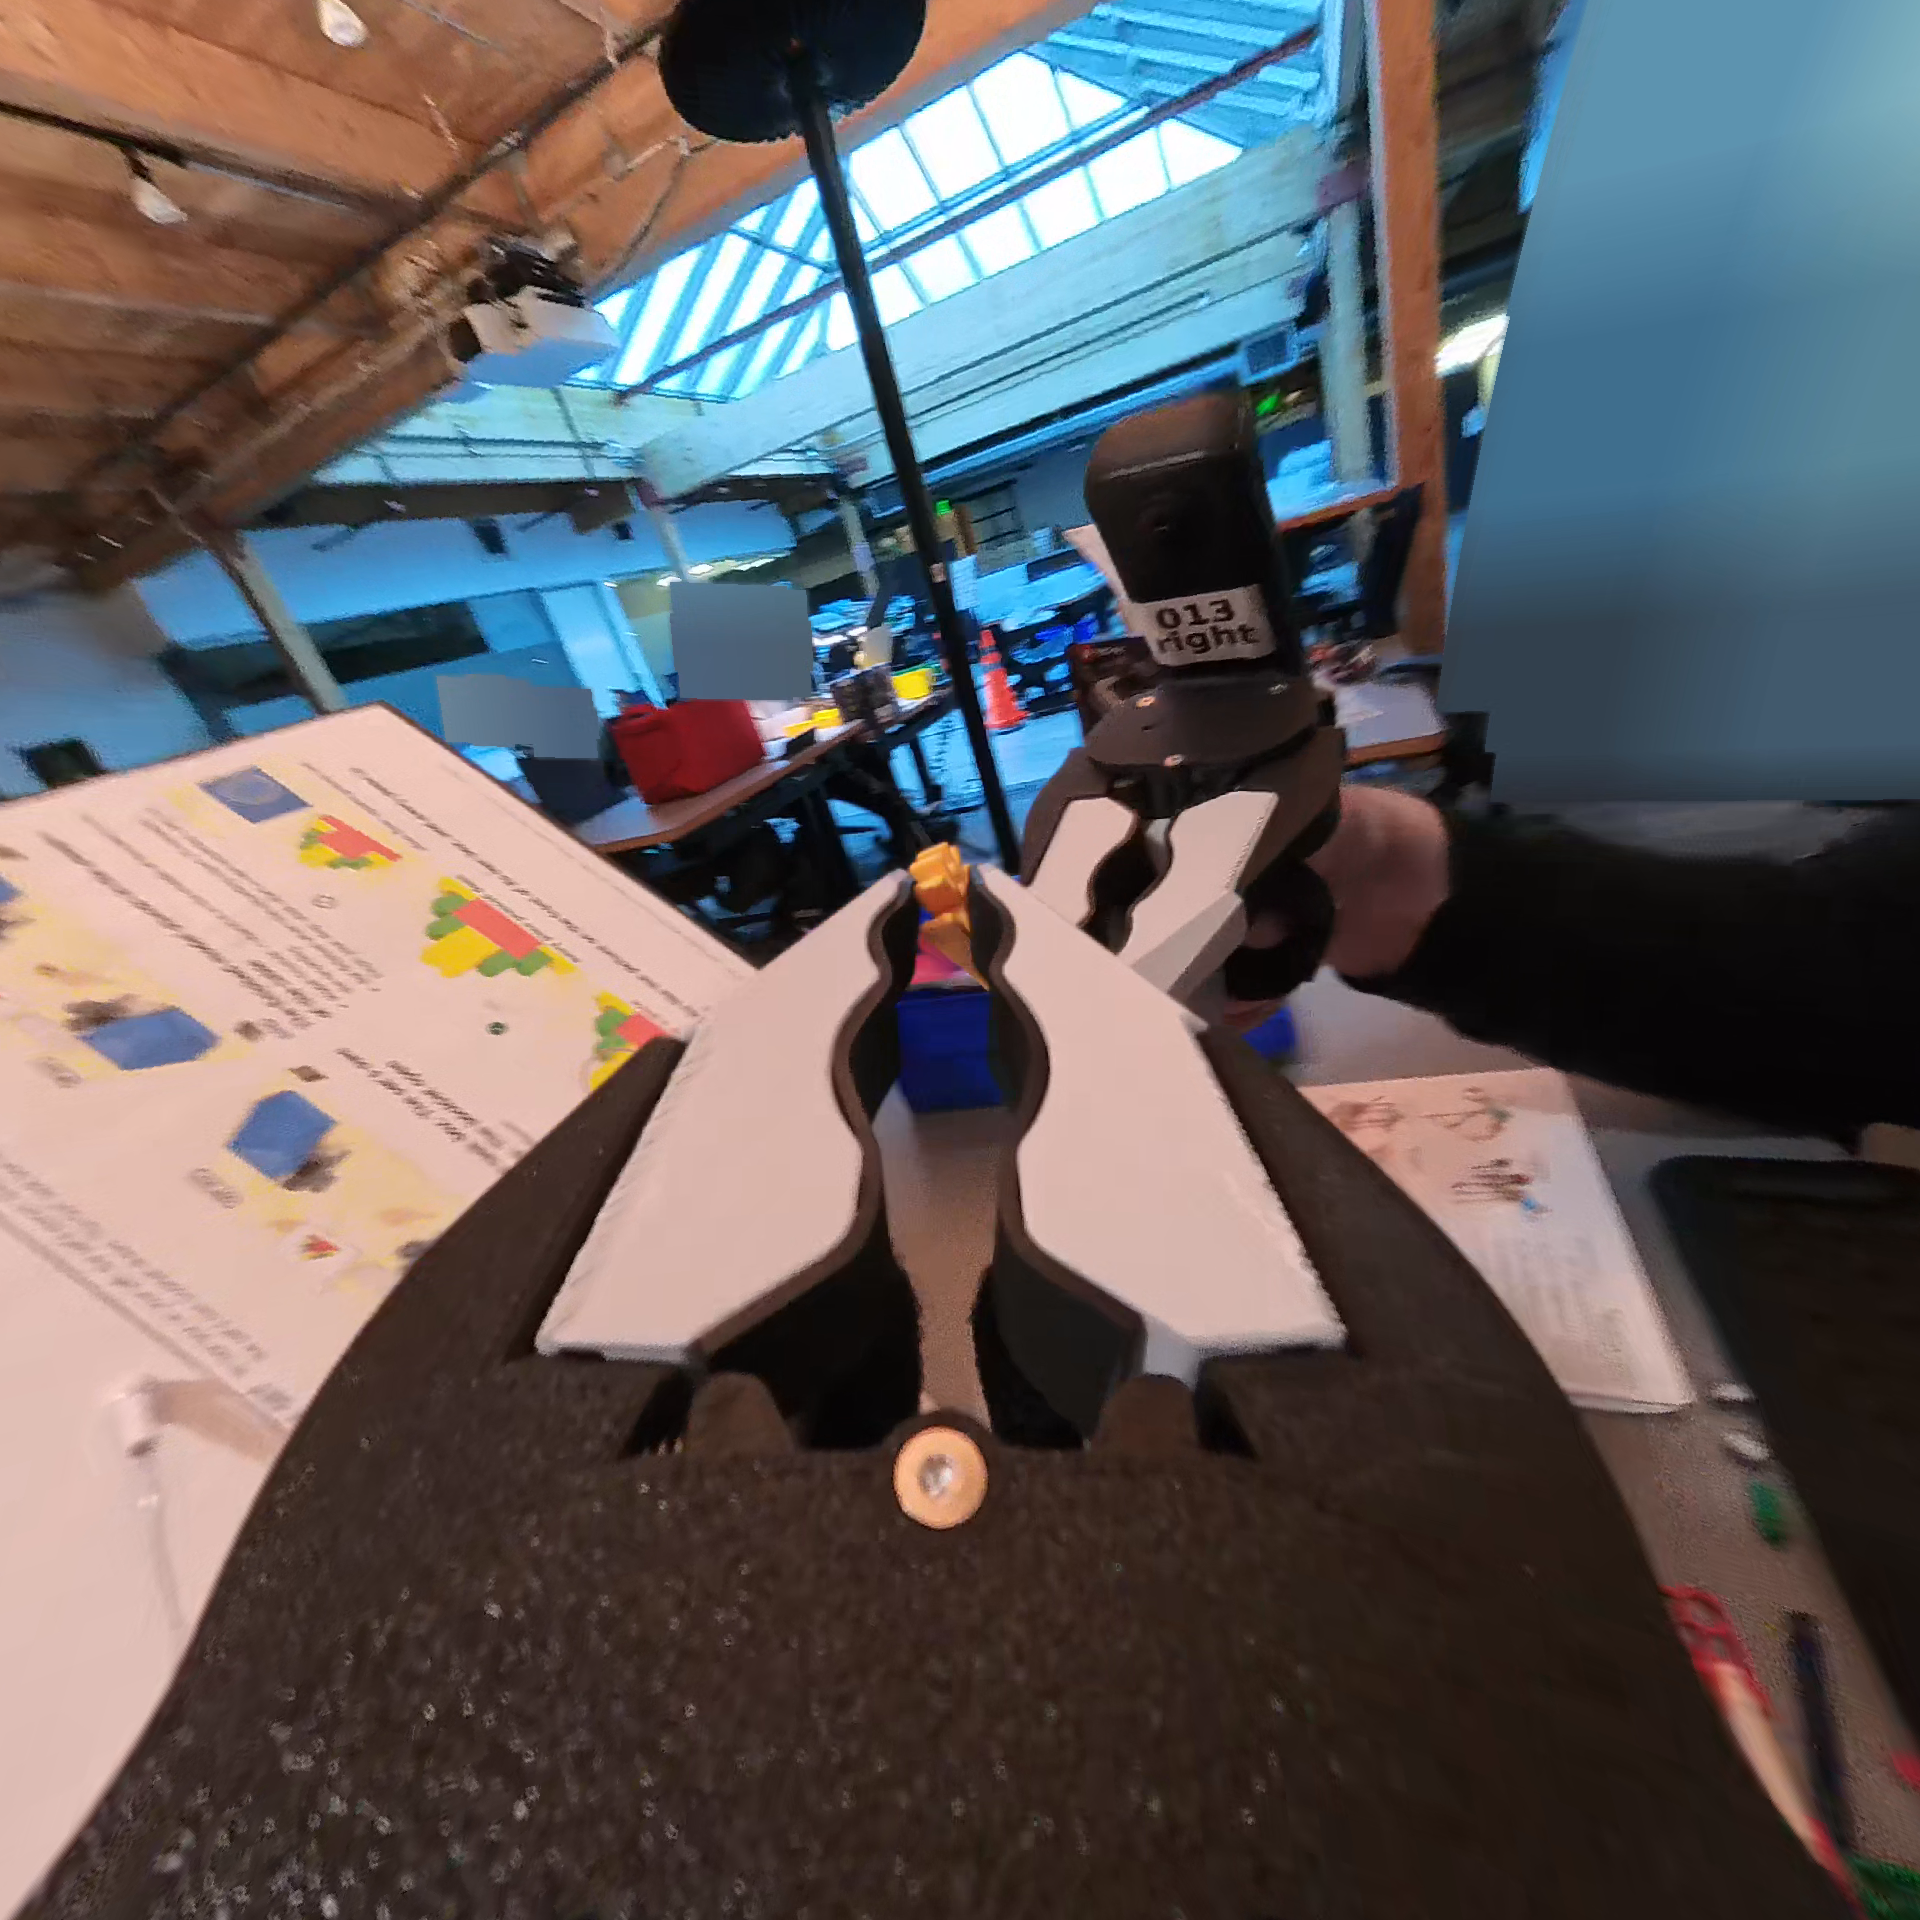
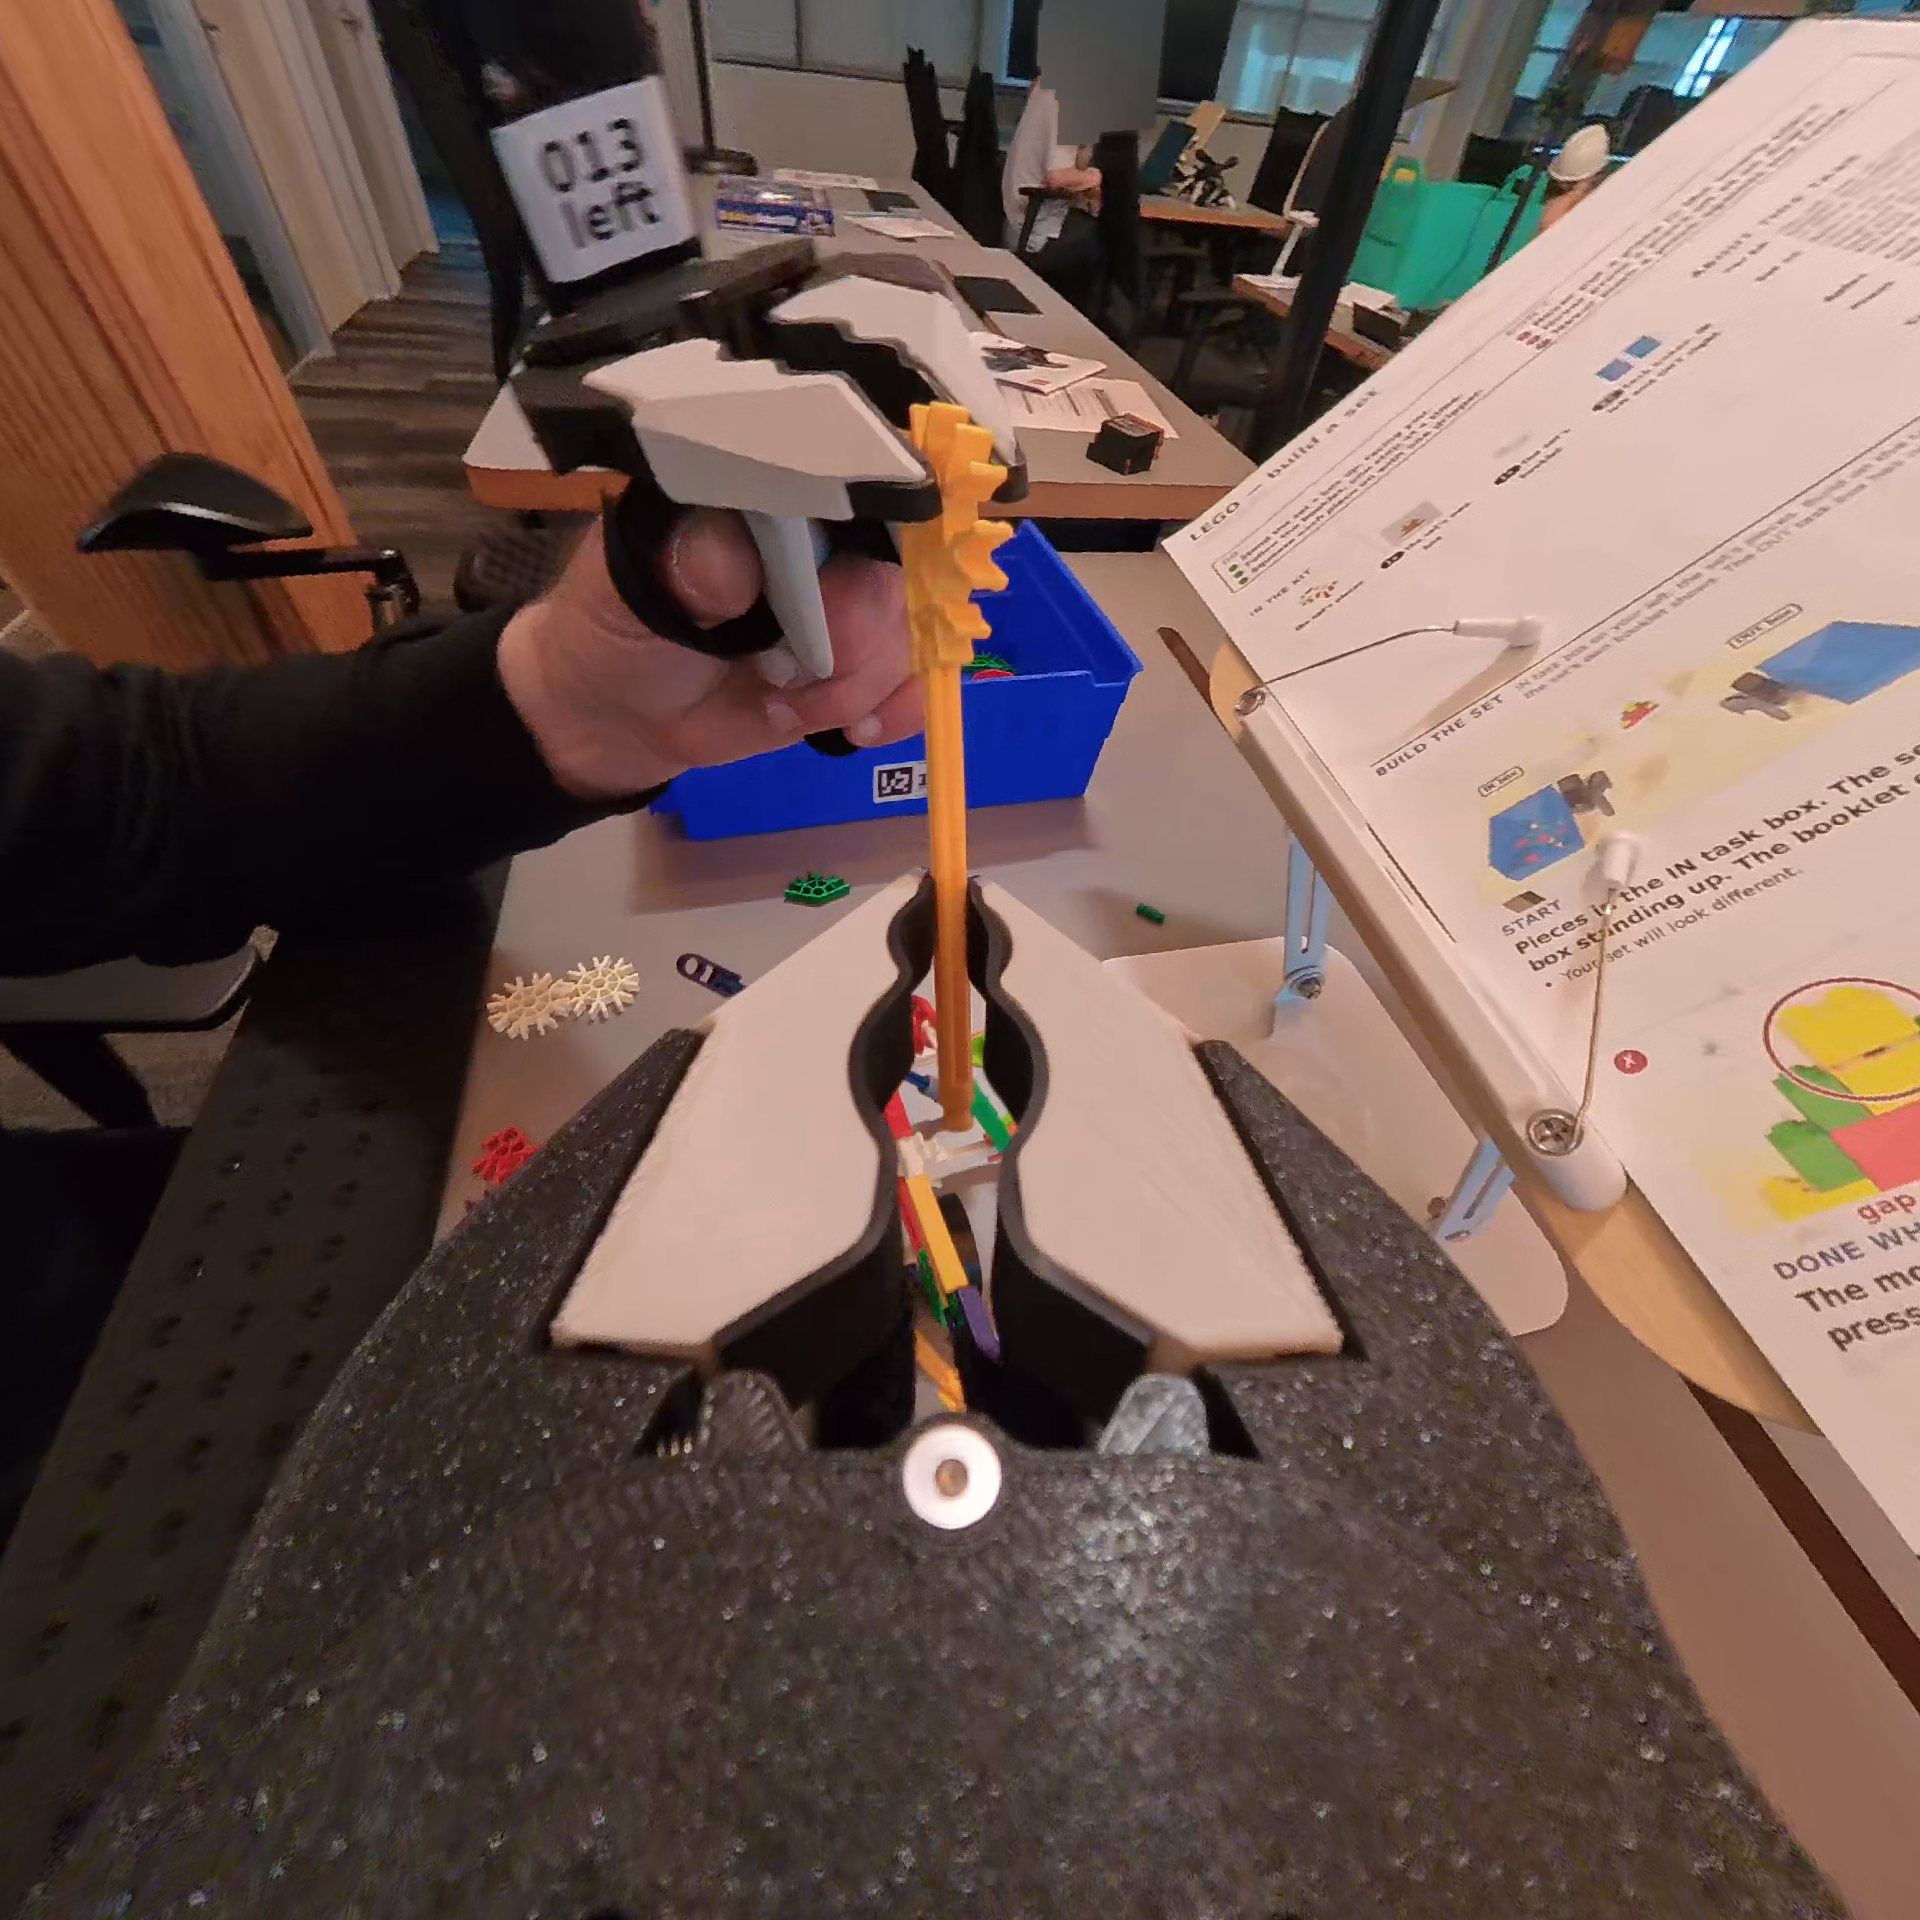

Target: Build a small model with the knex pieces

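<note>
- Yellow gear pieces (image 2: pixel 961 499) sit on top of an orange rod (image 2: pixel 948 831) that stands up.
- The left gripper (image 2: pixel 961 468) has its jaws pinched on the gear pieces.
- The right gripper (image 2: pixel 945 894) has its jaws squeezed on the rod, lower down.
- A blue bin (image 2: pixel 1049 717) sits behind on the table (image 2: pixel 1174 831).
- A white paper sheet (image 2: pixel 1662 582) leans at the right.

You are in a big workshop: long surfaces (image 2: pixel 1091 488) with clutter, a wood ceiling (image 1: pixel 208 260) and skylights (image 1: pixel 935 208) above.
</note>
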A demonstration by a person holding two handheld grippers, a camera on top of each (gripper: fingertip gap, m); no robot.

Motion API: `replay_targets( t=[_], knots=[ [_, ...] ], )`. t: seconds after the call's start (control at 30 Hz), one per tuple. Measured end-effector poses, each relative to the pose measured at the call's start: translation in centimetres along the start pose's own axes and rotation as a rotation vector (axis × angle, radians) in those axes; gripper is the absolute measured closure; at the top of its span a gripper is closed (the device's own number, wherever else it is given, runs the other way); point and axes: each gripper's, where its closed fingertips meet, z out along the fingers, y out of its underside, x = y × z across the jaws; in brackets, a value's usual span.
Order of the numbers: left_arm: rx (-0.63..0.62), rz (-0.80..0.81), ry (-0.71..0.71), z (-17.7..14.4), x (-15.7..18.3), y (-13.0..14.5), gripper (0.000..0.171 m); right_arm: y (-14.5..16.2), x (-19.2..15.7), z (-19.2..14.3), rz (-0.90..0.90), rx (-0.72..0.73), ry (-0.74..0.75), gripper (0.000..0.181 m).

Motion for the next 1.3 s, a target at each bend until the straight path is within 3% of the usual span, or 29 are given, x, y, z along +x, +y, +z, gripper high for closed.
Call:
replay_targets(
  t=[0.17,0.43,0.7,1.0,1.07,1.2,1.3],
  knots=[
    [-0.039,0.147,-0.079,0.2,0.1,-0.1,0.164,0.2,0.3,0.6,0.049,0.007,0.010,0.178],
    [-0.099,0.168,-0.049,0.5,0.3,1.1,0.163,1.0,2.1,0.1,0.018,-0.026,0.079,0.174],
    [-0.151,0.126,-0.034,0.7,-0.4,2.7,0.163,1.0,4.9,-1.3,-0.336,-0.128,0.375,0.173],
    [-0.292,0.226,0.012,0.2,0.6,3.3,0.142,1.8,3.5,-0.7,-0.435,-0.201,0.337,0.177],
    [-0.310,0.229,0.015,0.2,0.6,3.5,0.150,2.1,3.3,-0.7,-0.462,-0.223,0.328,0.177],
    [-0.377,0.226,0.022,0.3,0.6,4.9,0.149,2.4,2.7,-0.8,-0.509,-0.251,0.310,0.177],
    [-0.348,0.194,0.058,0.5,1.2,4.7,0.157,2.5,2.6,-0.9,-0.513,-0.269,0.309,0.177]
  ],
)
